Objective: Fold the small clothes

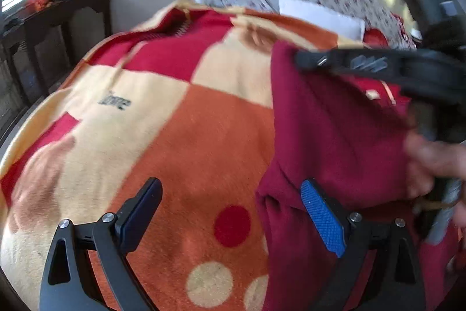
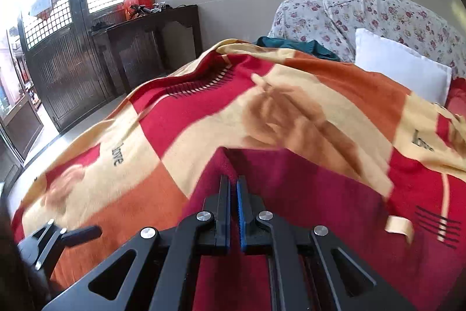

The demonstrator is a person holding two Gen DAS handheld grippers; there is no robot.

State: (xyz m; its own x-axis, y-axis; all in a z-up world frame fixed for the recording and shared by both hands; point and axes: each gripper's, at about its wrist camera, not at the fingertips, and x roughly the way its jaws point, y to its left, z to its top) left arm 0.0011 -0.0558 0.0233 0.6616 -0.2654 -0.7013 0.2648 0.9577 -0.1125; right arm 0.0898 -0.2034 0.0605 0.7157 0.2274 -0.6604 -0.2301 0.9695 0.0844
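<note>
A maroon garment (image 1: 335,142) lies on a checked red, orange and cream blanket (image 1: 163,136) over the bed. In the left wrist view my left gripper (image 1: 231,184) stands open low over the blanket. Its blue-padded finger (image 1: 323,217) rests at the garment's left edge, with nothing pinched. My right gripper (image 1: 301,60) reaches in from the right and holds the garment's upper corner. In the right wrist view my right gripper (image 2: 233,179) is shut, and the maroon garment (image 2: 305,194) rises to a peak just ahead of its tips. The pinch itself is hidden between the pads.
Floral cushions (image 2: 378,16) and a white pillow (image 2: 402,69) sit at the bed's far end, beside a teal cloth (image 2: 291,45). A dark wooden cabinet (image 2: 151,48) stands beyond the bed's left edge. A person's hand (image 1: 431,165) grips the right tool.
</note>
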